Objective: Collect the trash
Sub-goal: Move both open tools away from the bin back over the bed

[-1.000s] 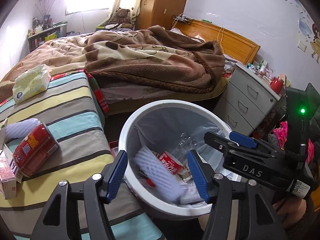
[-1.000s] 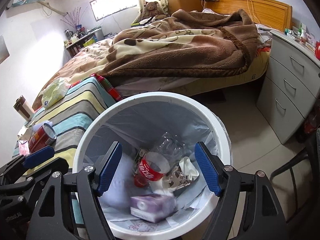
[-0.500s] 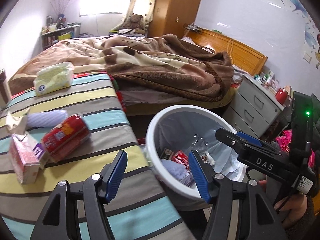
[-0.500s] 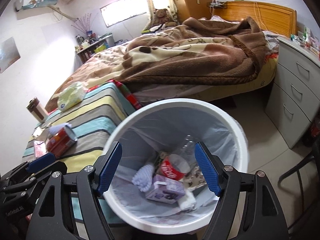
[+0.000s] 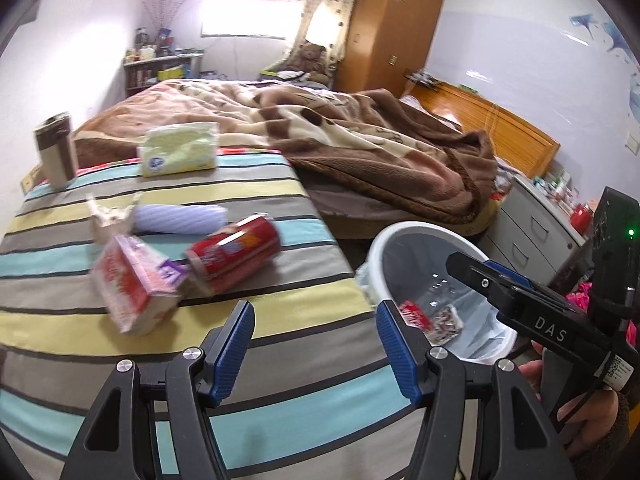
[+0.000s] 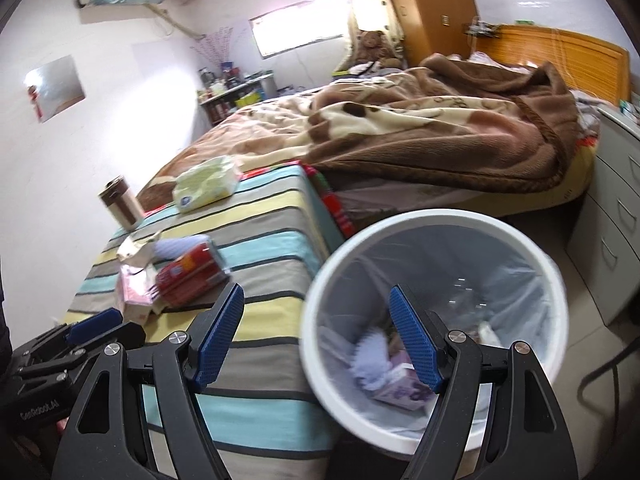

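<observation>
Up ahead of the left tongs (image 5: 314,350), in the left wrist view, the striped worktop (image 5: 280,200) carries the trash not yet collected: a red can (image 5: 234,252) on its side, ahead and a little left of the blue pads; a red-and-white carton (image 5: 132,292) touching the can's near end, further left; a pale ribbed foam sleeve (image 5: 180,220) beyond both; and a crumpled scrap of paper (image 5: 110,210) just beside the sleeve. Farther off lie a tissue pack (image 5: 178,154) and a brown tumbler (image 5: 56,148) standing upright. The white trash bin (image 5: 440,296) sits to the right of these tongs, off the worktop's edge, with a red can label (image 5: 416,314) showing inside; only this view shows that label, and the right tongs (image 5: 500,280) reaching over the bin with a hand (image 5: 576,412) below. The left tongs are spread, nothing between the pads, touching nothing.

From the right wrist view, the bin (image 6: 436,312) lies directly ahead and below the right tongs (image 6: 320,336), whose right pad stands in front of its open mouth. Only here does the bin's bottom show: a purple-printed box (image 6: 400,392) and what looks like a white ribbed foam piece (image 6: 372,360), though blur makes that uncertain. The can (image 6: 192,272) and carton (image 6: 134,292) sit to the left of these tongs, the left tongs (image 6: 92,326) lower left. The right tongs stand wide apart and empty.
</observation>
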`<state>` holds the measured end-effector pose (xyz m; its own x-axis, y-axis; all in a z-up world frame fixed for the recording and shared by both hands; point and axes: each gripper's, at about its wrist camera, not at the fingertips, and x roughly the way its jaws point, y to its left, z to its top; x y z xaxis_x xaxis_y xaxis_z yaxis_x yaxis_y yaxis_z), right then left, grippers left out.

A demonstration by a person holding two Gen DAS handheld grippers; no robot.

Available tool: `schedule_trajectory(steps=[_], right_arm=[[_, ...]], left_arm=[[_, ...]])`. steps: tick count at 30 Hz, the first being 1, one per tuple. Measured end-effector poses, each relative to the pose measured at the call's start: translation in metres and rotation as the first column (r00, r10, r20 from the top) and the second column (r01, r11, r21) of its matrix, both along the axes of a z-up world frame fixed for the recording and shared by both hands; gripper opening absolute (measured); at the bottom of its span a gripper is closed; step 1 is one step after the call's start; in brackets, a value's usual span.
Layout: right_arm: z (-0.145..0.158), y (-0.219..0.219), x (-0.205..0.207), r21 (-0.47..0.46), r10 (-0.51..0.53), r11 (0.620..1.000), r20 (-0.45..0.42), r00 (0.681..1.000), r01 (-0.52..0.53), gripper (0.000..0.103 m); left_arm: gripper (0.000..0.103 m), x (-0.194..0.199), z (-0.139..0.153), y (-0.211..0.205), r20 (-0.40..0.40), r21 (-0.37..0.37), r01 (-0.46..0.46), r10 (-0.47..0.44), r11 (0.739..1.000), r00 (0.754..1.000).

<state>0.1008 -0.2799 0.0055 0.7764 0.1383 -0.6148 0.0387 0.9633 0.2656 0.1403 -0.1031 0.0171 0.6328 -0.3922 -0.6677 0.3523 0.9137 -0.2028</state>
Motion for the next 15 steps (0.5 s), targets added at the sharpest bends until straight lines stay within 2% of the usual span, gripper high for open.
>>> schedule_trajectory(steps=[7,15], right_arm=[[0.003,0.046,0.006,-0.043,0.115,0.993,0.028,0.993,-0.114,0.077],[0.004,0.084,0.016,-0.05,0.205,0.978,0.027,0.978,-0.203,0.077]], left_arm=[[0.063,-0.001,-0.008,0.057,-0.006,0.007,-0.101,0.101,0.995,0.995],[0.063,0.0,-0.017,0.135,-0.012,0.011,-0.26,0.261,0.965,0.965]])
